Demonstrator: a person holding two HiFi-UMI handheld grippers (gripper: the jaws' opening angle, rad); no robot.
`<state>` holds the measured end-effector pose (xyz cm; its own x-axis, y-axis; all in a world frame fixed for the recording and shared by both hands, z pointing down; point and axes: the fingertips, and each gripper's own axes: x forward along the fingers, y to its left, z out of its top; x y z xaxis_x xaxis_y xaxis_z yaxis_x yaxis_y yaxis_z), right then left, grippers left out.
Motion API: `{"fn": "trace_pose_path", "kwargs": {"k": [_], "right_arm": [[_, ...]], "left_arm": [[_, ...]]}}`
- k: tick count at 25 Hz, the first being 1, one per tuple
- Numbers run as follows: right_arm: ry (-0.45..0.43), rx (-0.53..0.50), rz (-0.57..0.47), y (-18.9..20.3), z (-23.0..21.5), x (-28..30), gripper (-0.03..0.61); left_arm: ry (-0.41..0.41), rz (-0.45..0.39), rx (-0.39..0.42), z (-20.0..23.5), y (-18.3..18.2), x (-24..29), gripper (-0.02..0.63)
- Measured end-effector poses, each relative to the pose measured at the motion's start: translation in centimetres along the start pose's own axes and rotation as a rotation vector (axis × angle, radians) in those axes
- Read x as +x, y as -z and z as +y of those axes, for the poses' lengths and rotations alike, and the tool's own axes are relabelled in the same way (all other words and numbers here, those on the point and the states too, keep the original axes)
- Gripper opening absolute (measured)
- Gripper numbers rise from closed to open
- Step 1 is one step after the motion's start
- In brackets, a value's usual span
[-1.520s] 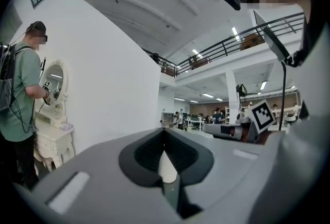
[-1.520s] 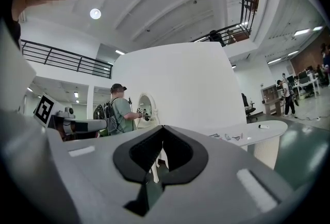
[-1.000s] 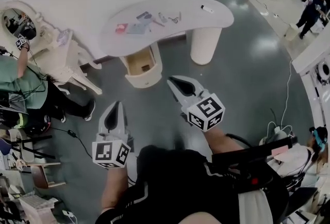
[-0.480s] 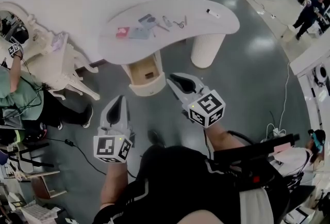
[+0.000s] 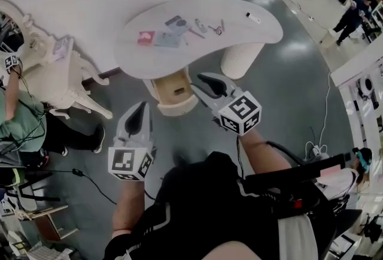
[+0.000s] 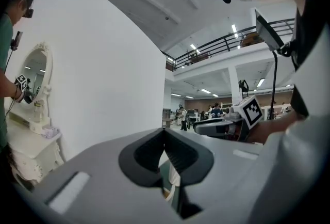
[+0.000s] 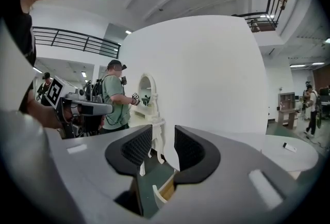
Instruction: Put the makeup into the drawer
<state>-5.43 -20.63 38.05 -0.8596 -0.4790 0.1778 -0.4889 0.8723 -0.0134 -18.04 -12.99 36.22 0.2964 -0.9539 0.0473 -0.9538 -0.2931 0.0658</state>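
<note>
Makeup lies on a white curved table (image 5: 263, 34): a red item (image 5: 145, 37), grey-blue items (image 5: 170, 40), small metal tools (image 5: 215, 29) and a white stick (image 5: 254, 18). Under the table an open drawer (image 5: 173, 92) shows a wooden inside. My left gripper (image 5: 140, 108) hangs over the floor short of the drawer; in the left gripper view, the left gripper (image 6: 165, 132) has its tips together and holds nothing. My right gripper (image 5: 205, 79) is at the drawer's right edge; in the right gripper view, the right gripper (image 7: 164, 140) has its jaws opening, with nothing between them, above the drawer's rim (image 7: 167, 187).
A white ornate vanity (image 5: 54, 73) stands at the left with a person in a green shirt (image 5: 18, 115) beside it. The table's round pedestal (image 5: 239, 58) is right of the drawer. Cables (image 5: 317, 148) lie on the grey floor at the right. More people stand far off.
Both grippers have come closer to the table and its drawer. The right gripper's jaws have parted. The left gripper's jaws look the same.
</note>
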Motion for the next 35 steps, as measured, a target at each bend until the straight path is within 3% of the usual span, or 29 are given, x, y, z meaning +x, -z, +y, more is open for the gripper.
{"fn": "trace_pose_path", "kwargs": {"k": [9,18,30,35], "right_arm": [[-0.134,-0.081,0.166,4.8,-1.4,6.6,0.169],[-0.302,-0.178,0.413,15.3,-4.9,12.5,0.169],[-0.526,-0.349,0.691,28.6,-7.7,17.4,0.19],[-0.6,-0.404,0.775,33.1,-7.9,18.7,0.195]], "left_arm": [[0.002,0.06,-0.042,3.2,3.2,2.9,0.0],[-0.021,0.156,-0.078,5.4,9.1,8.8,0.0],[-0.094,0.287,-0.191,7.6,18.5,14.4,0.0],[-0.098,0.333,-0.184,8.2,22.0,15.4,0.049]]}}
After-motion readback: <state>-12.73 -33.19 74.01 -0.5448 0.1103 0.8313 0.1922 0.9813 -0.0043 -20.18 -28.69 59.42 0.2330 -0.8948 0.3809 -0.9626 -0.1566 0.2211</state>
